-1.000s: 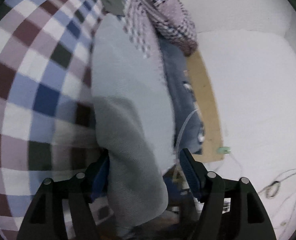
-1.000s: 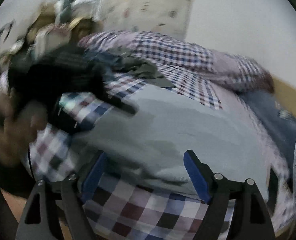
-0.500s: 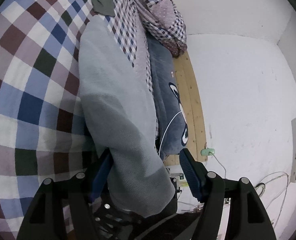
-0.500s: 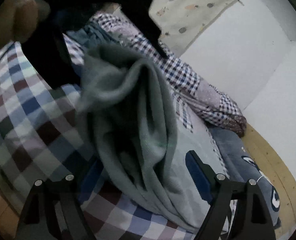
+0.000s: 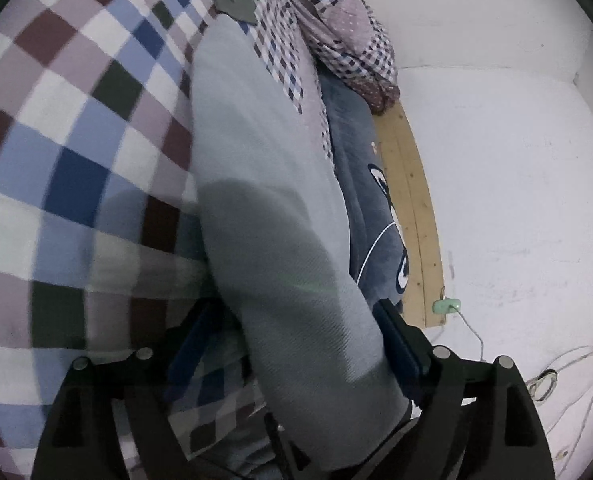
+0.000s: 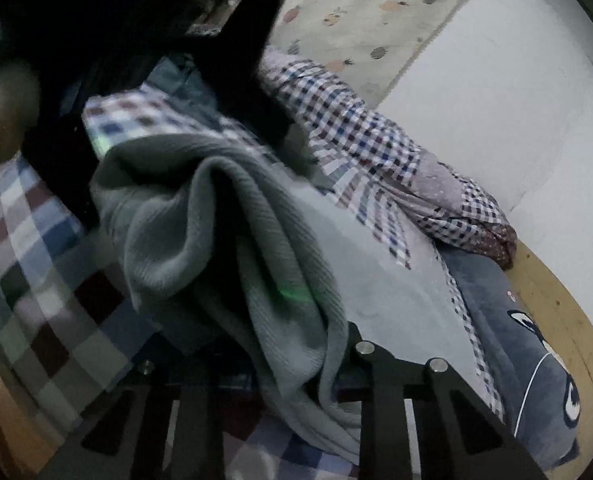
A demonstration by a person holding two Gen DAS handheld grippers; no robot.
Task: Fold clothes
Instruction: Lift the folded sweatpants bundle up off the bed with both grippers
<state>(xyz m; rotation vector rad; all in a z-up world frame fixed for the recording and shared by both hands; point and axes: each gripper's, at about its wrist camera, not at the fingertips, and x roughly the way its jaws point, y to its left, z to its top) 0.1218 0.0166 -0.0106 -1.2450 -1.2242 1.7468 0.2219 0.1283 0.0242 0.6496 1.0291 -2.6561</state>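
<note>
The grey knit garment [image 5: 268, 240] lies along a bed covered by a checked sheet [image 5: 64, 128] of blue, maroon and white squares, and both grippers sit at its near end.

In the left wrist view the left gripper [image 5: 296, 344] points forward and a little downward along the cloth. Its blue-padded fingers [image 5: 396, 336] stand wide apart and are opening; a thick fold of the garment runs between them and bulges over the gap, brushing the right-hand pad, but the pads do not squeeze it. The left-hand pad is half hidden under the fold.

In the right wrist view the right gripper [image 6: 264, 360] is tilted more steeply down and rolled to one side, so the bed slants across the picture. Its fingers are closing and stand close together, with a bunched, ribbed edge of the garment [image 6: 256, 248] rising out from between them in deep folds — the cloth is pinched at their tips. The pads themselves are buried under the knit.

At the upper left of that view the dark body of the left gripper looms, with a blurred part of the person's hand [image 6: 4, 112] beside it.

Beyond the garment lie a small-checked quilt [image 6: 360, 136] and a blue-grey plush blanket [image 6: 508, 320] against the wooden bed edge [image 5: 412, 208] — past it, a white wall [image 5: 496, 180].
</note>
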